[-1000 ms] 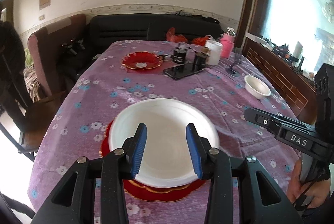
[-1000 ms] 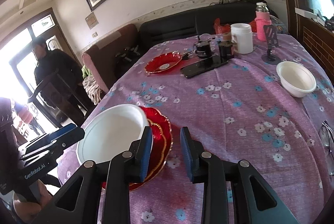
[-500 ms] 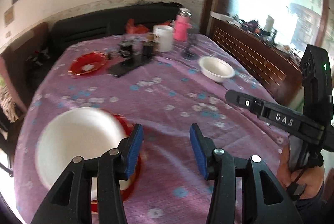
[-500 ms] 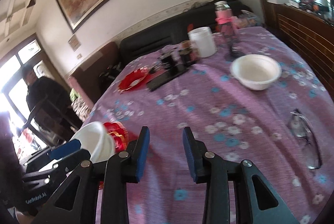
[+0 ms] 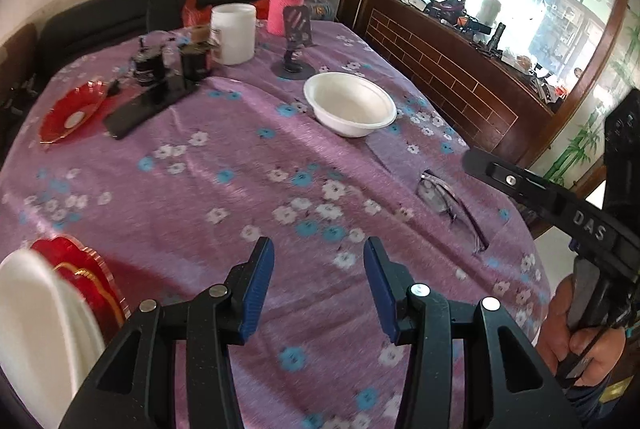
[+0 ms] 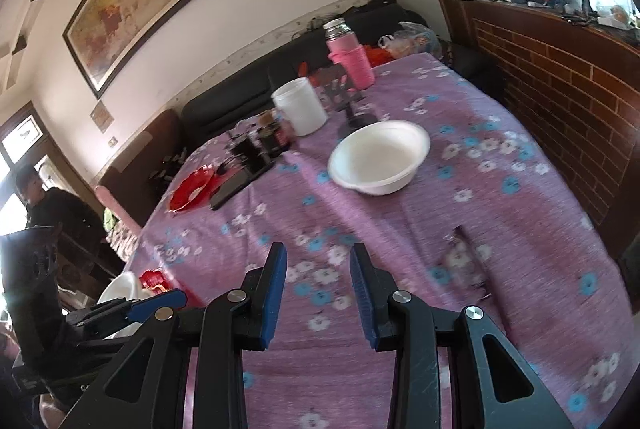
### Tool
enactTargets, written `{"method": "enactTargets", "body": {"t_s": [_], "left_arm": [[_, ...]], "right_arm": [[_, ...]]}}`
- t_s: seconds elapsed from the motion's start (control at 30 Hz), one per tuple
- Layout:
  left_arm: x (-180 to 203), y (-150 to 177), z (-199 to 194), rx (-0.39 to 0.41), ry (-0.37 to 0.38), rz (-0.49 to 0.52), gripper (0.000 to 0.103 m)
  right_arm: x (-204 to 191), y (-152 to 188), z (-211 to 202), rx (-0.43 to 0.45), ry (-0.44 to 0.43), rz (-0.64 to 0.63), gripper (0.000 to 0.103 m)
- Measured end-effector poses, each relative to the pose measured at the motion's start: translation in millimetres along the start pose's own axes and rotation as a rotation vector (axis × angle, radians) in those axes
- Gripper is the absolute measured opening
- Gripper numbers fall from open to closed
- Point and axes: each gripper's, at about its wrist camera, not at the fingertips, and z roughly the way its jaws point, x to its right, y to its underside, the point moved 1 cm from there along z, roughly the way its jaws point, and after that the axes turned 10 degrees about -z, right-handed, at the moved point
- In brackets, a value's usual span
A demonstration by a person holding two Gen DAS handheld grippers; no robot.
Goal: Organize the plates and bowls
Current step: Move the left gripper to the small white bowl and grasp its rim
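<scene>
Left wrist view: the left gripper point(image 5: 318, 289) hangs open and empty over the tablecloth point(image 5: 240, 189). The bowl point(image 5: 350, 105) lies ahead and slightly right of its fingers, well apart. At the lower left edge a white plate point(image 5: 36, 329) rests on a red plate point(image 5: 86, 281). Glasses point(image 5: 452, 207) lie to the right.

Right wrist view: the right gripper point(image 6: 318, 295), also spread and empty, points almost straight at the bowl point(image 6: 378, 157) and looks the nearer of the two. Only this view shows the left gripper beside the stack; a second red plate point(image 6: 190, 188) sits far left.
</scene>
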Motion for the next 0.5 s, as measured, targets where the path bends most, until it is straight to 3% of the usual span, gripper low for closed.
{"method": "enactTargets", "body": {"t_s": [0.27, 0.5], "left_arm": [[16.9, -45.3, 46.1, -0.043, -0.013, -0.034, 0.045], [16.0, -92.1, 88.6, -0.049, -0.051, -0.074, 0.045]], "right_arm": [[42.0, -29.3, 12.7, -0.05, 0.018, 0.024, 0.035], [80.9, -60.0, 50.5, -0.111, 0.007, 0.072, 0.035]]}}
